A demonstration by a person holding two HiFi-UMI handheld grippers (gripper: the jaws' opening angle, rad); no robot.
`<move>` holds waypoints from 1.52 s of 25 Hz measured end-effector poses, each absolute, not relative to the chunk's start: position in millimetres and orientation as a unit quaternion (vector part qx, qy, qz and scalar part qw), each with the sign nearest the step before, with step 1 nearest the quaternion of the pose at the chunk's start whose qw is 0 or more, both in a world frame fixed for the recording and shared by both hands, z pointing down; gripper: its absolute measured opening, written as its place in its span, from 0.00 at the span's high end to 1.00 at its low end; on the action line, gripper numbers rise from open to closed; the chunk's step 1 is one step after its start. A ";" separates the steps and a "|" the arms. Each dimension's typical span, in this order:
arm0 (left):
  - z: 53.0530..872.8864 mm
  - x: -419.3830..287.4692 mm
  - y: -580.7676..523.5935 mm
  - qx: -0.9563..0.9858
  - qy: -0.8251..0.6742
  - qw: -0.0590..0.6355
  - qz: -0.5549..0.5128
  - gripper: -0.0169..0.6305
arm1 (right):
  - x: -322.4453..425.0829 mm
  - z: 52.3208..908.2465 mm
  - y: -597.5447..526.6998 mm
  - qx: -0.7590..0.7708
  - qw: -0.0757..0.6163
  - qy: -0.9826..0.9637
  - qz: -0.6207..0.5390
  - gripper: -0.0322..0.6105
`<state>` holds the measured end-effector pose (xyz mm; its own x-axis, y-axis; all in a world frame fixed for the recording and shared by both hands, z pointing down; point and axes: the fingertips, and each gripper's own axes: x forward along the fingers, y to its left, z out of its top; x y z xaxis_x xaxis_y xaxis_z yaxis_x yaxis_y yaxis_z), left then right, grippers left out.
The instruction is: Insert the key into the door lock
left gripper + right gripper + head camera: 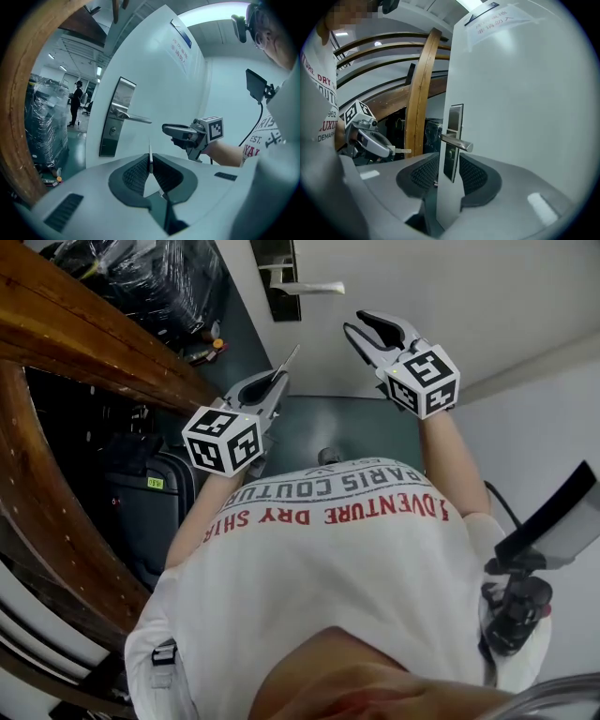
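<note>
A white door (450, 296) stands ahead, with a steel lock plate (284, 306) and lever handle (314, 287) near its edge. My left gripper (277, 381) is shut on a thin metal key (290, 360) whose blade points at the door. In the left gripper view the key (150, 150) stands upright between the closed pads, short of the keyhole (111, 131) below the handle (133, 118). My right gripper (353, 321) hangs open and empty right of the handle. In the right gripper view the door's edge (449, 197) shows through the gap between its jaws (449, 159).
A curved wooden arch (56, 381) rises at the left, with a black suitcase (150, 502) behind it. Plastic-wrapped goods (42, 122) and a distant person (75, 103) stand beyond the door. Green floor (356, 427) lies in front of the door. A black camera rig (525, 587) hangs at my right side.
</note>
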<state>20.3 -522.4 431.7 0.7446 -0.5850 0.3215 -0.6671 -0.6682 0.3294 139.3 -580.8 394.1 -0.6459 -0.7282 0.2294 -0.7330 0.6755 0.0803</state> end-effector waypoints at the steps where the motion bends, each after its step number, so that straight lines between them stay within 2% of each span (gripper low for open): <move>1: 432.4 21.6 -529.8 0.907 -0.347 0.218 0.093 0.94 | 138.7 394.9 -591.9 0.401 0.124 -0.908 0.008 0.78; 6: 435.4 20.7 -550.0 0.903 -0.353 0.228 0.084 0.94 | 132.4 391.0 -628.4 0.393 0.132 -0.910 0.005 0.64; 24: 442.8 13.1 -576.5 0.887 -0.387 0.247 0.037 0.94 | 118.1 388.0 -648.7 0.384 0.136 -0.913 -0.021 0.68; 34: 450.5 20.1 -611.7 0.852 -0.395 0.339 -0.053 0.94 | 118.6 391.0 -653.0 0.391 0.128 -0.912 -0.011 0.68; 38: 460.8 23.0 -625.2 0.824 -0.373 0.413 -0.111 0.94 | 117.8 391.9 -651.8 0.397 0.120 -0.910 -0.007 0.68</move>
<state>23.0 -625.2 460.8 0.6974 -0.7056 0.1254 -0.5229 -0.3813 0.7624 117.8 -651.8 391.9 -0.6557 -0.7242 0.2135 -0.7207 0.6846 0.1088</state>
